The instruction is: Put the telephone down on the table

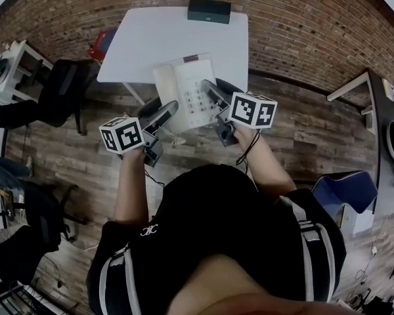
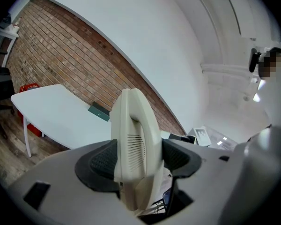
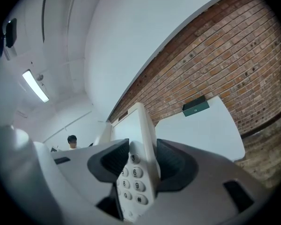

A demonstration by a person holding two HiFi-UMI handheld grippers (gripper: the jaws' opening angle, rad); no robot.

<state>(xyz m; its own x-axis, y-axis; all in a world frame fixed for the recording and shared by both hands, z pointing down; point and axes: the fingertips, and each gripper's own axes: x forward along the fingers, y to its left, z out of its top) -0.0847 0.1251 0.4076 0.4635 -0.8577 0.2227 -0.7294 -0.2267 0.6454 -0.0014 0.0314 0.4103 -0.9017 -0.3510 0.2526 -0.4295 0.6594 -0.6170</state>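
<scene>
Both the left gripper (image 1: 171, 108) and right gripper (image 1: 207, 88) clamped the telephone (image 1: 186, 84) by its edges; carrying it level onto the table (image 1: 154, 38) seemed wisest.

Could not identify the dark box (image 1: 209, 10) at the table's (image 1: 144, 51) far edge: too small. Saw only part of the red thing (image 1: 104, 42) at the table's left side, tucked behind its top. Lost the telephone's (image 1: 184, 87) near end, just short of the table, under the left gripper (image 1: 163, 113) and the right gripper (image 1: 213, 96).
</scene>
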